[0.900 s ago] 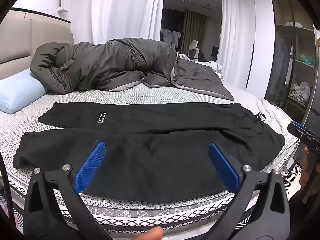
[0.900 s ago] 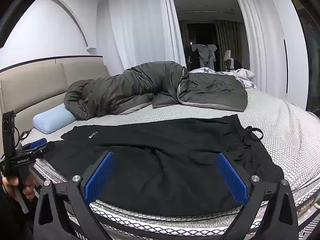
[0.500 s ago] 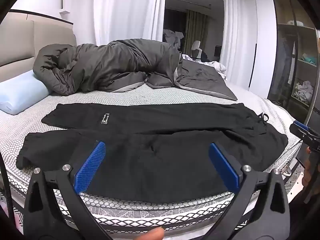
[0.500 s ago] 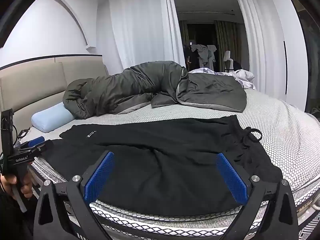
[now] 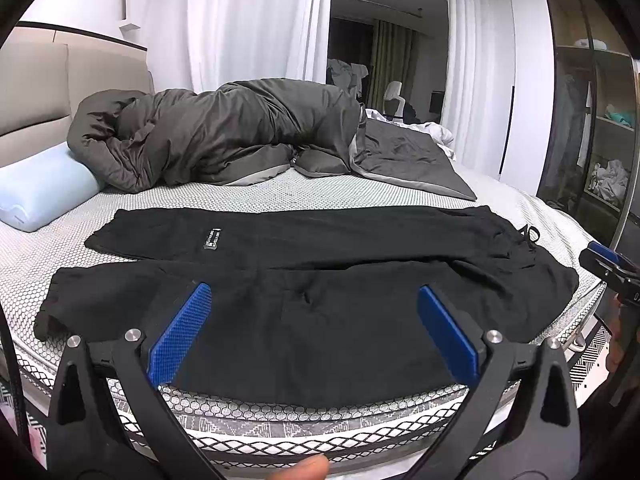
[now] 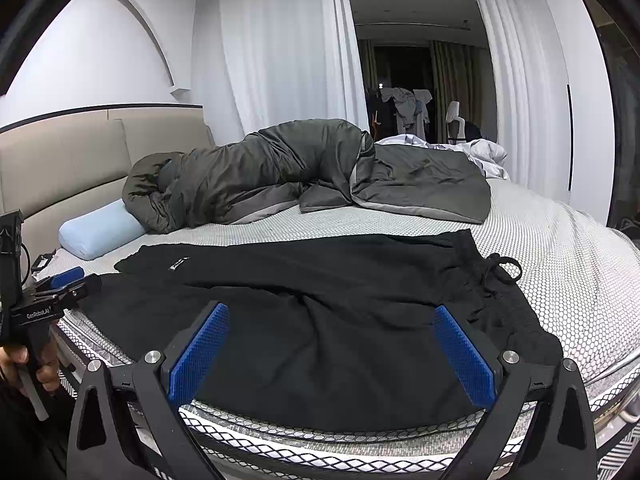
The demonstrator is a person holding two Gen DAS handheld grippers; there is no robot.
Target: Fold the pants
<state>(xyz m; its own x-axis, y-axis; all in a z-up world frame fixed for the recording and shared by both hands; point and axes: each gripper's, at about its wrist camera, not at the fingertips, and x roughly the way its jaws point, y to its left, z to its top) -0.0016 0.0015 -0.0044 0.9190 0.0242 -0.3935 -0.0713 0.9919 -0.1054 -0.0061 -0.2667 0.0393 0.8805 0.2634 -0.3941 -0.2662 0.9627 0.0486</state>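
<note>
Bedroom, as we see it: a bed [image 5: 280, 196] with a white honeycomb-patterned cover fills both views, its near edge just under our jaws. Beyond the jaws, at the far side of the bed, lies a rumpled grey duvet [image 5: 224, 140], and to its left a pale blue pillow [image 5: 40, 192] rests against the beige headboard [image 6: 80, 148]. White curtains [image 6: 280, 52] hang behind, parted on a dark room further back. In the left wrist view a glass-fronted wardrobe [image 5: 592, 120] stands off to the right.

The black pants [image 5: 320, 280] lie spread flat across the near part of the bed, directly ahead of both pairs of jaws and partly framed between them. The legs run to the left, the waistband with its drawstring [image 6: 496, 270] to the right, and a small label [image 5: 211, 238] shows on the farther leg.

We hold the left gripper [image 5: 314, 332] tilted a little downward over the near bed edge, jaws spread wide, blue pads clear of the cloth. The right gripper [image 6: 332, 356] sits likewise, jaws fully spread, nothing pinched. In the right wrist view the left gripper appears at the left border, gripped by a hand [image 6: 24, 364].
</note>
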